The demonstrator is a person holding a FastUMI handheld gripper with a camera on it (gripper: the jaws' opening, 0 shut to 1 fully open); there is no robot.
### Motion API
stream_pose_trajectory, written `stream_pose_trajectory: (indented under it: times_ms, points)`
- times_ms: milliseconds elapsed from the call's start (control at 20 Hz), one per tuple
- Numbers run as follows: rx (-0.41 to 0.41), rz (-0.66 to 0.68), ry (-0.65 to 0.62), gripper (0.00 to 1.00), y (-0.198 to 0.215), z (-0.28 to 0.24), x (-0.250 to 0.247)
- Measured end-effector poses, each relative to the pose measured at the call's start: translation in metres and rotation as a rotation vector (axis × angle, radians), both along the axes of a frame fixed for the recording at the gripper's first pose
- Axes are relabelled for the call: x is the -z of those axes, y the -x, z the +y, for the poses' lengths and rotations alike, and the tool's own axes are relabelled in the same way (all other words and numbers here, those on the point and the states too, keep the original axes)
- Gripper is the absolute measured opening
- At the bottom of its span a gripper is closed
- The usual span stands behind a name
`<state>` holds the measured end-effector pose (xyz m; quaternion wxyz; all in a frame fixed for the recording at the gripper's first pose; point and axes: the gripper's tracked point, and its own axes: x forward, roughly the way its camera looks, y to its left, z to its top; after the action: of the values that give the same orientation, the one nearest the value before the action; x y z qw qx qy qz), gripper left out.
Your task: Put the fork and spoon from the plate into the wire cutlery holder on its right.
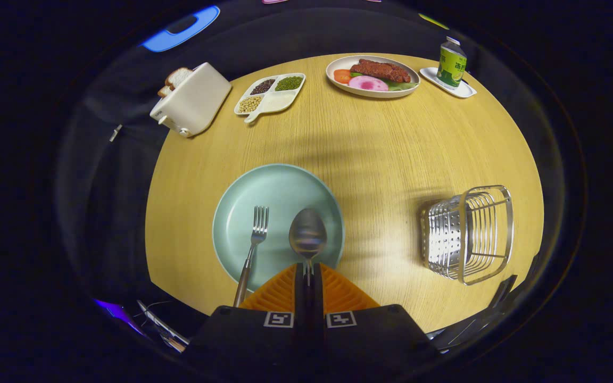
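My gripper (308, 272) is shut on the spoon (307, 234): both orange fingers (280, 290) press on its handle, and its bowl sticks out just ahead of them over the pale green plate (280, 183). The fork (253, 244) lies on the plate left of the spoon, tines pointing away, its handle reaching over the plate's near rim beside my left finger. The wire cutlery holder (469, 234) stands on the wooden table to the right of the plate, well apart from my fingers.
Beyond the plate stand a white toaster with bread (192, 98), a divided tray of beans (270, 93), a plate of food (373, 75) and a green bottle on a small white tray (451, 66). The round table's near edge (179, 298) curves just beside my fingers.
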<state>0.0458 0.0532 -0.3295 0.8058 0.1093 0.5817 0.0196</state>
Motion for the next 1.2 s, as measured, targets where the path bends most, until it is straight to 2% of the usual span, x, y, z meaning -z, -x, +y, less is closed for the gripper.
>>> stream_pose_trajectory:
  times_ms: [350, 550, 750, 1200]
  points:
    - [0.022, -0.035, -0.011, 0.08, 0.008, -0.075, -0.064]
    - [0.020, -0.001, 0.028, 0.08, 0.024, -0.128, -0.074]
    - [-0.014, 0.062, 0.091, 0.08, 0.032, -0.163, -0.056]
    - [-0.065, 0.234, 0.137, 0.08, 0.017, -0.171, -0.004]
